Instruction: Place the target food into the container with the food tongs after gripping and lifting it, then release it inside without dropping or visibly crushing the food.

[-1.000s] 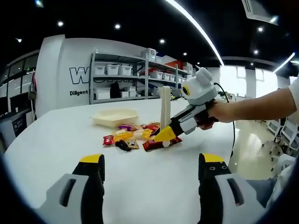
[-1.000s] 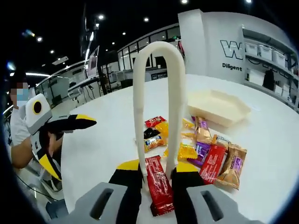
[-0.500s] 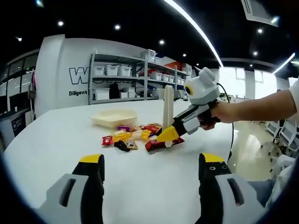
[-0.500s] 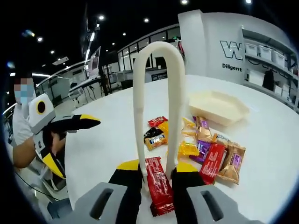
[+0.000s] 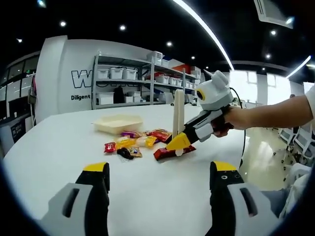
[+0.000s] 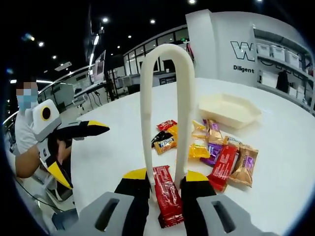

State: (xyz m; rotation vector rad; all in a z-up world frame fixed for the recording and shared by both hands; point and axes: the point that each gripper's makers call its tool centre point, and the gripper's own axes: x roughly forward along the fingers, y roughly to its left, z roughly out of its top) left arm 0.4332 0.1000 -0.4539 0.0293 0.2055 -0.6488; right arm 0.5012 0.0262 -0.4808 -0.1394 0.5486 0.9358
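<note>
Grip step: the right gripper (image 6: 165, 181) squeezes the food tongs (image 6: 165, 105) onto the red snack bar (image 6: 166, 194), apparently off the table (image 6: 295, 162). Next: carry to the container (image 6: 227, 109). The left gripper (image 5: 157, 177) idles, jaws apart.

I saw cream tongs (image 6: 165, 105) standing upright, their tips pinching a red snack bar (image 6: 166, 192). A shallow cream tray (image 6: 228, 110) lay beyond.
</note>
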